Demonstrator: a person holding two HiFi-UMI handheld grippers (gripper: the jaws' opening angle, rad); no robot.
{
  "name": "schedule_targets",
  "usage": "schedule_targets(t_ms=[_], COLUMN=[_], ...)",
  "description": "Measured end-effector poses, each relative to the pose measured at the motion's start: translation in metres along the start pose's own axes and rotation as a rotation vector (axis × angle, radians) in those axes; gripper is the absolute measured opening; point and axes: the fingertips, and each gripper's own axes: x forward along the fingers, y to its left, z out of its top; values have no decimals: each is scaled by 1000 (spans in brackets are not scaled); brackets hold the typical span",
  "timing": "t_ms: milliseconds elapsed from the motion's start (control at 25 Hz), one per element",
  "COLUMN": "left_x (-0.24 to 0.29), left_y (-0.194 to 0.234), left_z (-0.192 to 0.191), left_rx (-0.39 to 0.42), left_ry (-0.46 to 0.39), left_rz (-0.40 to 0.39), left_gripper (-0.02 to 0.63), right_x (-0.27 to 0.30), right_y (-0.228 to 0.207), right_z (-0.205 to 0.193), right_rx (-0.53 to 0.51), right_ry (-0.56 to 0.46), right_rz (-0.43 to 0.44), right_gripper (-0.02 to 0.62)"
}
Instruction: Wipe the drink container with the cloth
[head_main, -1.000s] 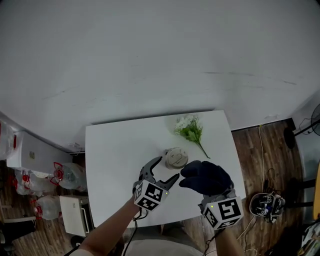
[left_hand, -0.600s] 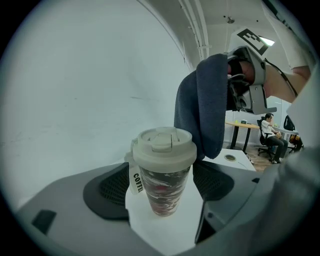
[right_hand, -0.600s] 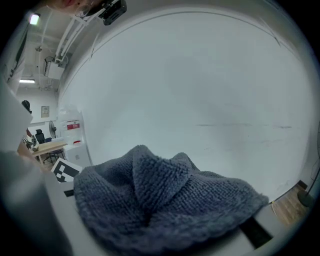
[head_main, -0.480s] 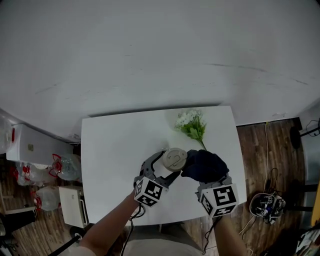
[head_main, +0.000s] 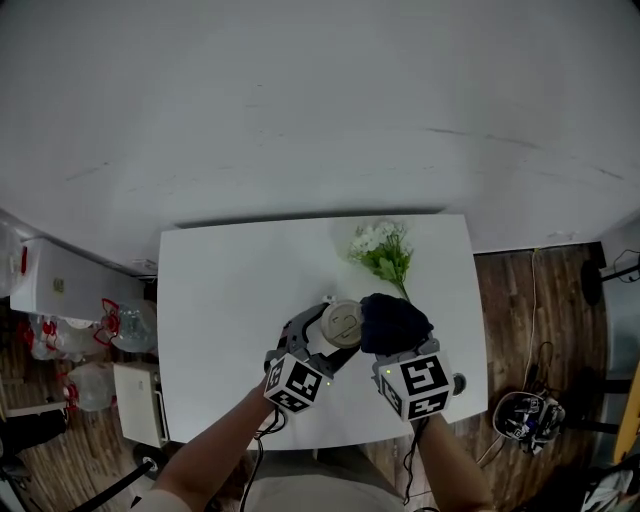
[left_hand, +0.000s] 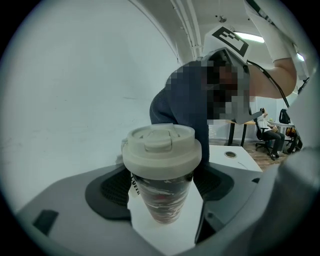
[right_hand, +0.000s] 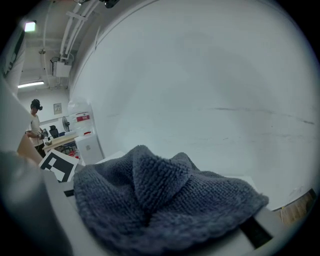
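The fingers of the left gripper are closed on the drink container, one dark ribbed pad on each side of its patterned body, below the pale lid. In the left gripper view the container stands upright in the middle of the gap, its base low over the white surface. In the head view its round lid shows between the two grey fingers, towards the near right part of the surface.

The right gripper has its fingers shut on the cloth. This dark blue, knitted-looking fabric is bunched into thick folds that spill over the fingers and hide their tips in the right gripper view. From above, the cloth is a dark mound directly to the right of the container, its edge meeting the rim of the lid. Whether it presses on the side of the container cannot be told. In the left gripper view the same dark fabric hangs close behind the container, under the marker cube of the right gripper.

Both grippers sit side by side at the near edge of the surface, with the person's forearms reaching in from below. Farther back on the surface, apart from the container and the cloth, lies a sprig of white flowers with green leaves. A plain pale wall rises behind the surface, and wooden floor shows to the right.
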Motion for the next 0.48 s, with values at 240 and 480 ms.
schedule_targets(t_ms=[240, 480], left_x=[0, 0], left_y=[1, 4], left_z=[0, -2], left_rx=[-2, -27], left_ry=[6, 21], left_rz=[-4, 8], left_gripper=[390, 390], right_x=[24, 35], right_y=[19, 32], right_z=[-1, 4], right_rx=[-78, -176], right_ry=[34, 51], right_rz=[-5, 5], right_gripper=[41, 40])
